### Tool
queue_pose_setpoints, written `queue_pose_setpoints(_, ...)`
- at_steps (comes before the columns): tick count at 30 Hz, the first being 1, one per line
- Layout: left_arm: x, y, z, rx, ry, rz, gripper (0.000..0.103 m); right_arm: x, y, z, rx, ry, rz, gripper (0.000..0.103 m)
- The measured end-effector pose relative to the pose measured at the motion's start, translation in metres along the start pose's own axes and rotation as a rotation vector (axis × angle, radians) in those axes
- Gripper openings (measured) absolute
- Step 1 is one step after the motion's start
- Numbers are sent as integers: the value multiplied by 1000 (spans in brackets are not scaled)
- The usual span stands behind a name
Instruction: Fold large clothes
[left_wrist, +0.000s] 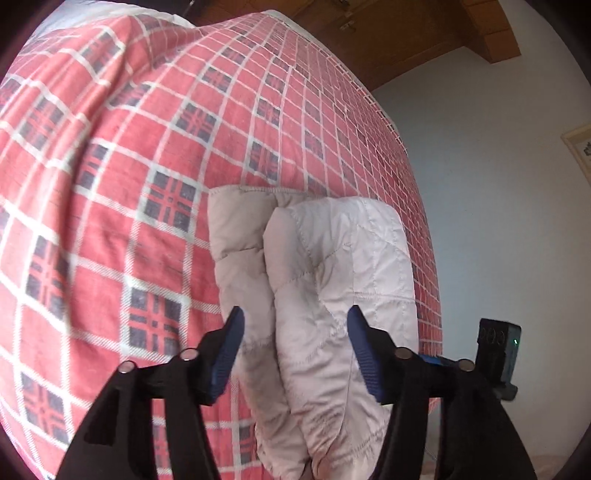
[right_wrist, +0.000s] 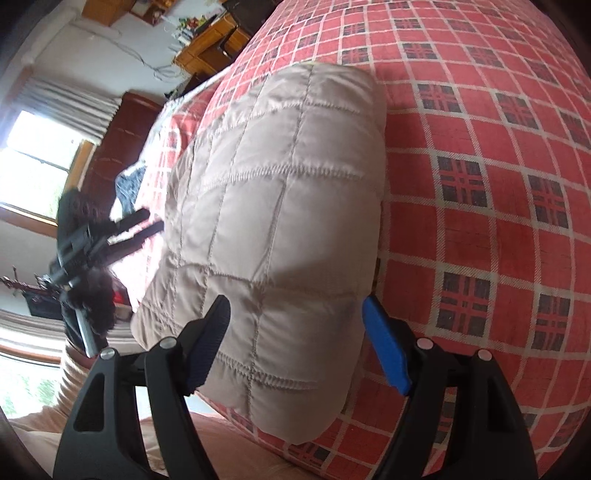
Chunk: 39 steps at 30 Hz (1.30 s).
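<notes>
Garment: a quilted beige jacket (right_wrist: 280, 206) is lying folded into a thick bundle on the red plaid blanket (right_wrist: 480, 155); in the left wrist view its stacked layers (left_wrist: 325, 280) are showing edge-on, running from centre down to 6 o'clock.
Left gripper: the left gripper (left_wrist: 295, 332) is standing with its blue-padded fingers (left_wrist: 231, 347) spread wide, straddling the bundle's edge; the pads are not pressing the fabric.
Right gripper: the right gripper (right_wrist: 297, 332) is also gaping, its dark pad at 7 o'clock and blue pad (right_wrist: 386, 347) at 5 o'clock flanking the bundle's near corner; whether either pad is touching the cloth cannot be told.
Other view of the left gripper: it is appearing blurred at 9 o'clock in the right wrist view (right_wrist: 144, 225), at the bundle's far side.
Surroundings: a window (right_wrist: 33, 158) is glowing at 9 o'clock and a wooden desk (right_wrist: 207, 48) is sitting at 11 o'clock.
</notes>
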<state>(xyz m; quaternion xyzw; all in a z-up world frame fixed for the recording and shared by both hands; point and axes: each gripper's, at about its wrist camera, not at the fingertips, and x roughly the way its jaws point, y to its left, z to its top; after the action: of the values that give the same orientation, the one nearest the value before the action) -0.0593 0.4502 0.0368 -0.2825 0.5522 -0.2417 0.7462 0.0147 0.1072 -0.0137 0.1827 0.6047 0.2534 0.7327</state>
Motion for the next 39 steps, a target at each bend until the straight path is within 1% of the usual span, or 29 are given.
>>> queue_pose_setpoints(3, -6, 13, -7, -22, -6, -34, 67, -3, -17, 7, 51, -12, 68, 74)
queue_pose_setpoints(6, -8, 25, -17, -64, -7, -104, 68, -1, -28, 12, 80, -14, 124, 75)
queue_pose_setpoints(7, -8, 28, -20, -70, -5, -126, 71, 1, -32, 14, 88, -12, 147, 75)
queue_pose_setpoints(8, -4, 28, -21, -68, 0, -144, 74, 3, -35, 16, 97, -9, 172, 75)
queue_pose_setpoints(11, 0, 30, -27, -44, 5, -158, 75, 10, -47, 20, 123, 5, 244, 77)
queue_pose_setpoints(14, 8, 36, -28, -45, 7, -200, 75, 21, -48, 22, 131, 18, 287, 80)
queue_pose_setpoints(16, 11, 39, -29, -41, 1, -230, 76, 27, -51, 22, 134, 24, 298, 82)
queue_pose_setpoints(17, 13, 41, -29, -37, 5, -235, 79, 29, -52, 23, 133, 26, 307, 83)
queue_pose_setpoints(18, 15, 43, -30, -31, 15, -237, 79, 33, -53, 23, 140, 30, 322, 86)
queue_pose_setpoints(20, 25, 47, -31, -24, 39, -226, 79, 39, -56, 24, 158, 36, 336, 86)
queue_pose_setpoints(22, 34, 53, -30, -39, 57, -234, 79, 45, -58, 27, 168, 42, 345, 87)
queue_pose_setpoints(25, 46, 57, -32, -47, 79, -278, 79, 53, -60, 28, 173, 54, 353, 90)
queue_pose_setpoints(27, 54, 53, -31, -28, 95, -309, 80, 57, -64, 29, 175, 59, 365, 91)
queue_pose_setpoints(29, 65, 44, -30, 4, 123, -329, 83, 61, -64, 30, 181, 60, 382, 91)
queue_pose_setpoints(32, 73, 30, -30, 63, 163, -318, 89, 65, -67, 33, 188, 60, 410, 92)
queue_pose_setpoints(34, 78, 20, -33, 97, 186, -324, 92, 68, -70, 33, 188, 61, 429, 93)
queue_pose_setpoints(36, 84, 13, -34, 107, 207, -339, 93, 70, -73, 35, 187, 62, 438, 93)
queue_pose_setpoints(39, 89, 6, -39, 119, 209, -353, 92, 71, -71, 39, 176, 62, 429, 92)
